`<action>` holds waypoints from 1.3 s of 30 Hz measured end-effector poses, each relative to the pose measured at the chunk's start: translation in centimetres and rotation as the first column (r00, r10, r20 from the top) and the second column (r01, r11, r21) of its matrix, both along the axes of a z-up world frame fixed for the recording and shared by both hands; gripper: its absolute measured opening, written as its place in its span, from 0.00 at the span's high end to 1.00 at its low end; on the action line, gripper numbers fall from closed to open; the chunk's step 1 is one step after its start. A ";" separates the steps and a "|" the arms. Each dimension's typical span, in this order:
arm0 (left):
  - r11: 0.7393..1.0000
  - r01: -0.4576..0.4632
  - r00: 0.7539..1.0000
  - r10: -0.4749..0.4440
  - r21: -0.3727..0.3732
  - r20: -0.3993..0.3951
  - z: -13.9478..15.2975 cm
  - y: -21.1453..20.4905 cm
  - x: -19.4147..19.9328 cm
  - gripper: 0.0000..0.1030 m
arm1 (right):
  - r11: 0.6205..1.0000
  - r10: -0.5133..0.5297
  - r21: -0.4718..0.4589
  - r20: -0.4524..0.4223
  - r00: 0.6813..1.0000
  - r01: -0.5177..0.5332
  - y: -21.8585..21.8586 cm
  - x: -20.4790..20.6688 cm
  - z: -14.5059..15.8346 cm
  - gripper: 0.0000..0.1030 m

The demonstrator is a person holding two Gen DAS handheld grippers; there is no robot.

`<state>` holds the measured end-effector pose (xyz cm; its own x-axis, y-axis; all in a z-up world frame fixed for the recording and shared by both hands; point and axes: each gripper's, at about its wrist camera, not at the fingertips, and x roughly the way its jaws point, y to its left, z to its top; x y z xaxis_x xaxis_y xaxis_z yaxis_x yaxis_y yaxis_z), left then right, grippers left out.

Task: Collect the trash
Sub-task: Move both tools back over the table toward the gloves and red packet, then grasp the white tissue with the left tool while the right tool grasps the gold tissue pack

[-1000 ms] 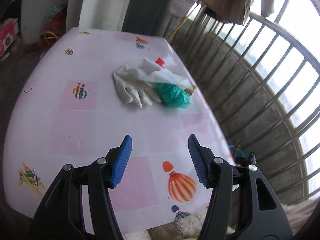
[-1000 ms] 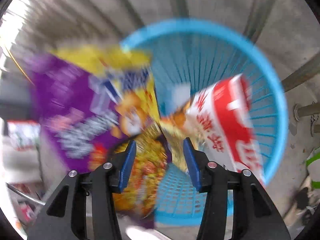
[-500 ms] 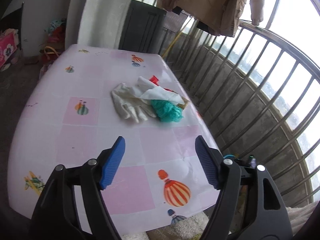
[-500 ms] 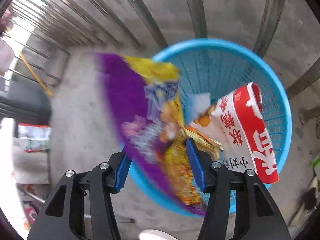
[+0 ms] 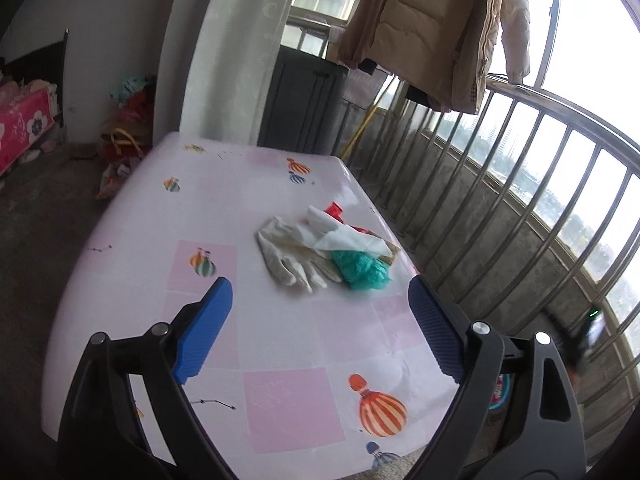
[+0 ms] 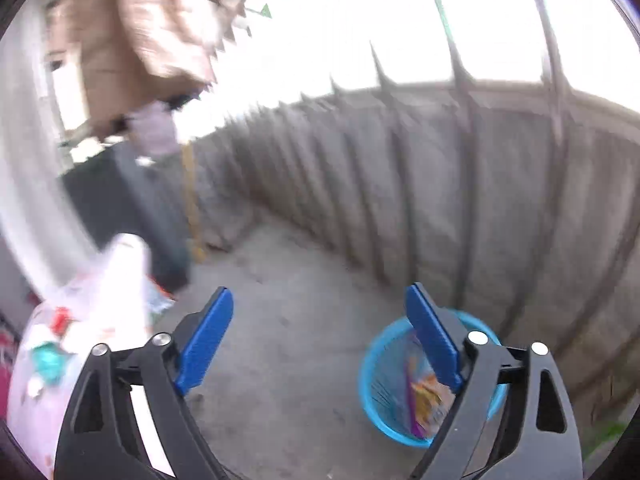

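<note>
My left hand-held gripper (image 5: 320, 332) is spread and empty; the glove pile (image 5: 326, 254) lies straight ahead on the surface (image 5: 224, 208), fingers pointing back toward me. My right hand-held gripper (image 6: 320, 336), also spread, hangs over the floor with the blue basket (image 6: 374, 396) below its right finger, so I judge the left nearer.

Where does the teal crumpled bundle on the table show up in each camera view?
Left wrist: teal crumpled bundle right of centre, on the pink table, against the white glove.
Right wrist: small blurred teal patch at far lower left, on the table.
Shared landmark: the hanging beige padded jacket.
</note>
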<state>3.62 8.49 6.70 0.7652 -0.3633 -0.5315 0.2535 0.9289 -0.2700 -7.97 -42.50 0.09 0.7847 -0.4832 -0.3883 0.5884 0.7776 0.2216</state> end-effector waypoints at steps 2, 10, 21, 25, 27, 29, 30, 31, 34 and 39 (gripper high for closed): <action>1.000 -0.017 1.000 0.017 -0.005 0.010 0.0 0.4 -0.1 0.14 | 0.994 0.083 -0.068 0.051 0.995 -0.080 3.9 0.5 2.5 0.10; 0.995 -0.093 0.994 0.091 0.031 0.063 -1.4 2.7 -0.1 0.11 | 0.867 0.493 -0.116 0.052 0.869 -0.485 16.1 4.4 5.9 0.06; 0.998 -0.065 0.998 0.066 -0.012 0.012 -3.7 5.4 4.5 0.11 | 0.643 0.752 0.248 -0.021 0.659 -0.725 22.7 15.0 2.4 0.06; 0.999 -0.012 1.000 0.011 -0.036 -0.028 -5.1 4.7 9.4 0.11 | 0.631 0.754 0.306 -0.027 0.656 -0.713 22.4 19.4 1.5 0.08; 0.999 0.021 0.998 -0.023 -0.043 -0.051 -5.8 3.9 11.8 0.11 | 0.629 0.758 0.316 -0.048 0.650 -0.710 23.0 22.5 0.7 0.09; 0.997 0.051 0.994 -0.056 -0.056 -0.095 -7.1 3.0 15.0 0.11 | 0.643 0.750 0.323 -0.081 0.657 -0.694 23.5 25.1 0.2 0.11; 0.996 0.060 0.991 -0.067 -0.065 -0.115 -7.7 2.7 16.1 0.11 | 0.651 0.745 0.325 -0.100 0.659 -0.687 23.5 26.6 -0.1 0.12; 0.995 0.067 0.987 -0.077 -0.079 -0.142 -8.5 2.3 17.6 0.11 | 0.658 0.740 0.328 -0.118 0.662 -0.678 23.6 28.2 -0.7 0.13; 0.993 0.071 0.977 -0.090 -0.099 -0.194 -10.3 1.3 20.6 0.19 | 0.669 0.734 0.350 -0.172 0.657 -0.655 23.6 32.4 -2.2 0.15; 0.983 0.057 0.948 -0.108 -0.172 -0.299 -13.4 0.0 24.9 0.46 | 0.658 0.748 0.426 -0.266 0.609 -0.622 24.0 37.4 -5.6 0.33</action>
